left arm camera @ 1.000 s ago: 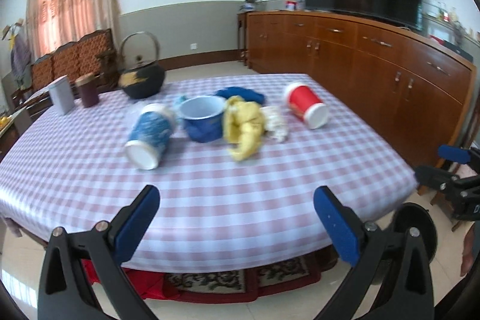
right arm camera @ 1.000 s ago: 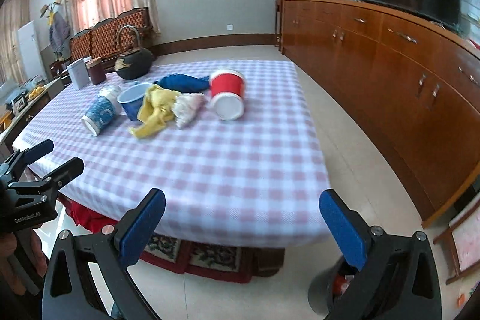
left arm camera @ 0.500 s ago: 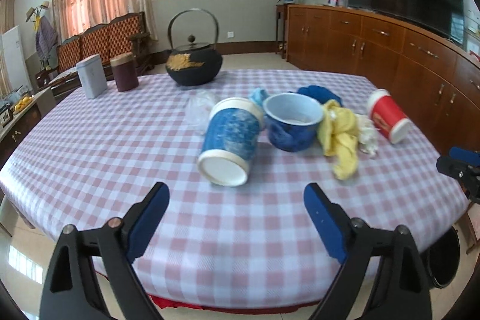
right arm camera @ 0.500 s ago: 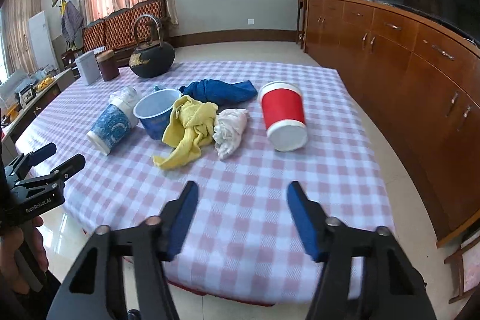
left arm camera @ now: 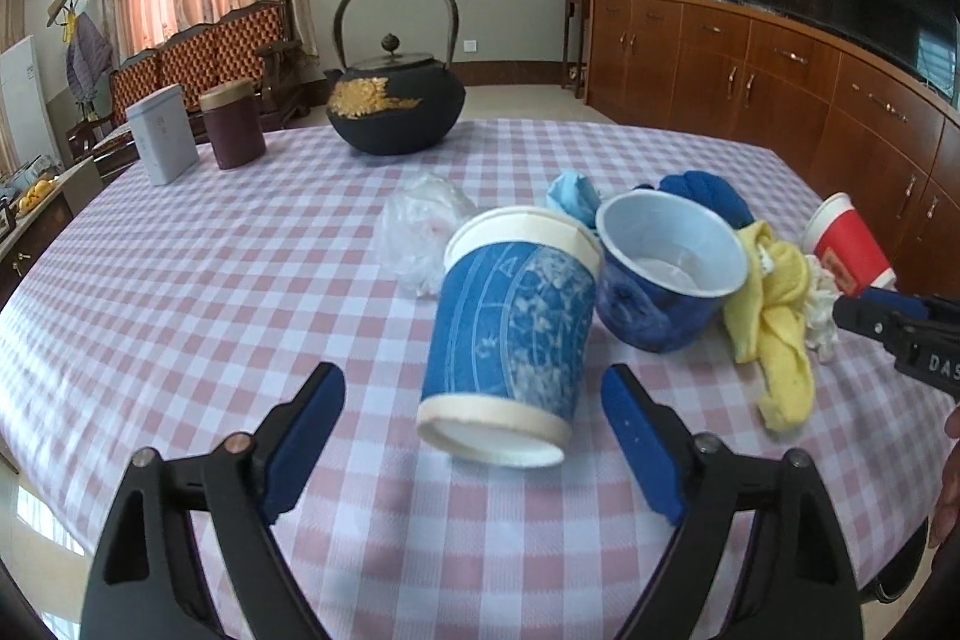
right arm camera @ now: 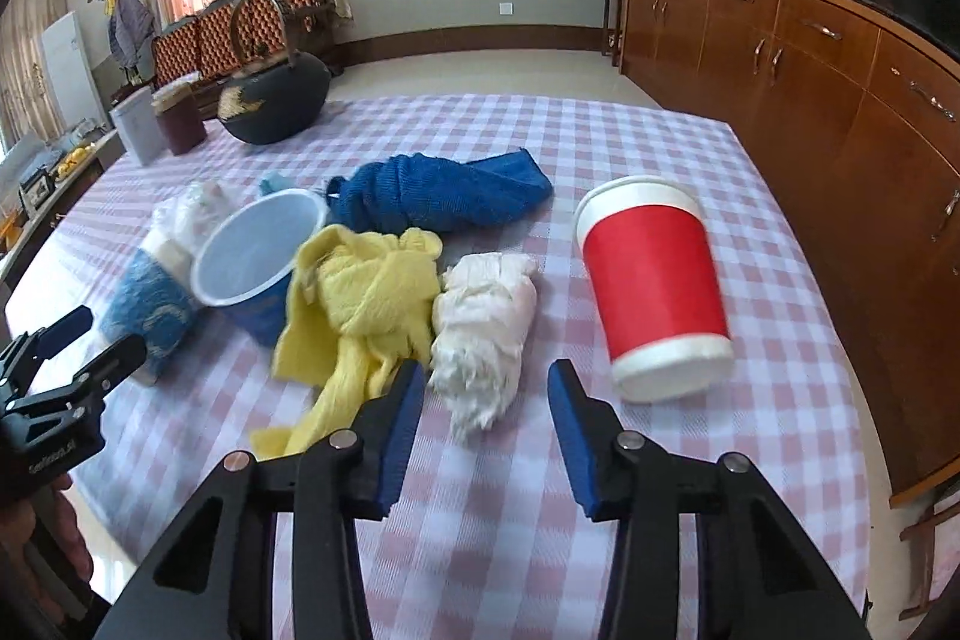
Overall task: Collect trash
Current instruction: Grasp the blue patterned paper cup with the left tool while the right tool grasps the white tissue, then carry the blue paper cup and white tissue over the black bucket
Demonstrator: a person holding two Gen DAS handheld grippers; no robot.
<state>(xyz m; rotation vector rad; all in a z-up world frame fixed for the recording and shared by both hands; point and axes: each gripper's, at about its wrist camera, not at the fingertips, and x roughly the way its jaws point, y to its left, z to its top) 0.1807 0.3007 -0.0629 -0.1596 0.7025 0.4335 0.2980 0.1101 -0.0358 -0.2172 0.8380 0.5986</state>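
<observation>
Trash lies in 1 cluster on the checked tablecloth [left arm camera: 180, 292], with both grippers at its near edge.

Left gripper [left arm camera: 474, 406]: jaws wide and closing slightly, holding nothing. The blue paper cup [left arm camera: 510, 334] lies on its side directly ahead of it, base toward the camera, rim toward the far side. The cup's long axis runs near to far, roughly in line with the gripper's reach. The jaws stand either side of the base, short of it, and do not appear to touch it.

Right gripper [right arm camera: 485, 400]: jaws narrowed and closing, nothing gripped. The white wad [right arm camera: 485, 322] lies just beyond the tips, its near end reaching down between them; contact cannot be confirmed. The wad's long axis also runs near to far.

The red paper cup [right arm camera: 654, 280] lies on its side to the right of the wad, clear of the jaws. The yellow cloth [right arm camera: 360, 298] lies just left, partly behind the left finger [right arm camera: 399, 412].

Judgement: the left gripper is nearer the blue cup, the right gripper nearer the wad. Each needs only a short advance.
</observation>
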